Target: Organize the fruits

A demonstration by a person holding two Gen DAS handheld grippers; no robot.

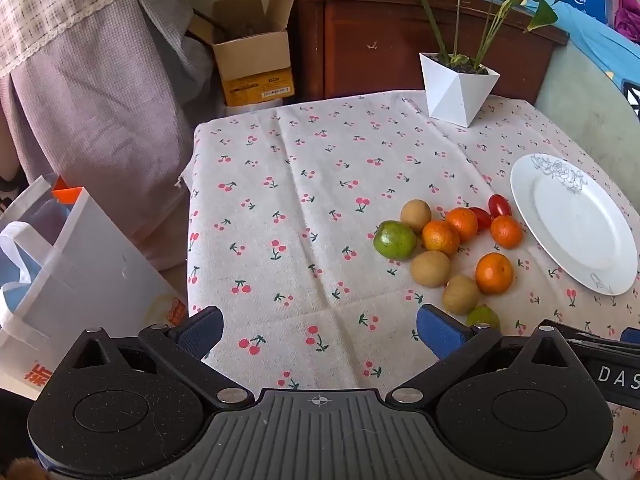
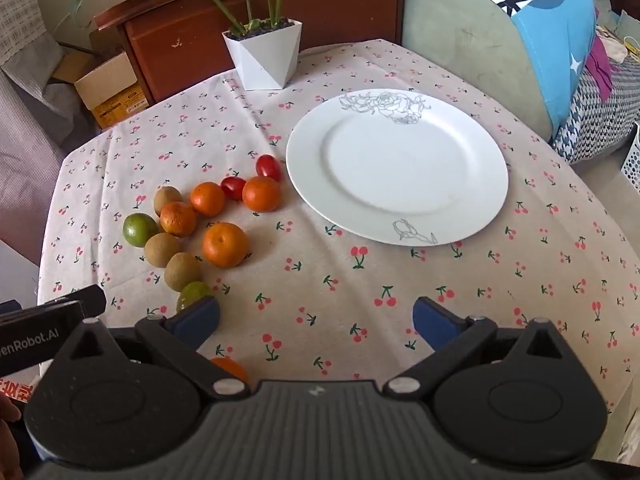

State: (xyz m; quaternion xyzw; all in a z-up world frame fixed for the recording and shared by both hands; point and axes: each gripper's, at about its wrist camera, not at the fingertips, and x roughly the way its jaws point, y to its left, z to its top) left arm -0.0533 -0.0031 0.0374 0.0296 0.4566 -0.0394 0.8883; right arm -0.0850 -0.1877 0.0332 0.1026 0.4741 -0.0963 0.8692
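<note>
Both claws spread wide, nothing gripped: left claw [image 1: 320, 334] has the fruits [image 1: 456, 248] ahead to its right; right claw [image 2: 316, 322] faces the plate [image 2: 472, 196], fruits ahead-left on the surface [image 2: 400, 280].

It was a lived-in home: a cherry-print tablecloth [image 1: 304, 216], a potted plant [image 1: 460, 88], a wooden cabinet [image 1: 372, 40], a cardboard box [image 1: 252, 56] and a sofa [image 2: 472, 52] crowded together.

A cherry-print tablecloth [image 1: 304, 200] covers the table. At its twelve o'clock edge stands a white planter [image 2: 262, 58] before a wooden cabinet [image 1: 360, 40]. A cardboard box [image 1: 252, 60] sits at eleven, a bag [image 1: 60, 264] at eight.
</note>
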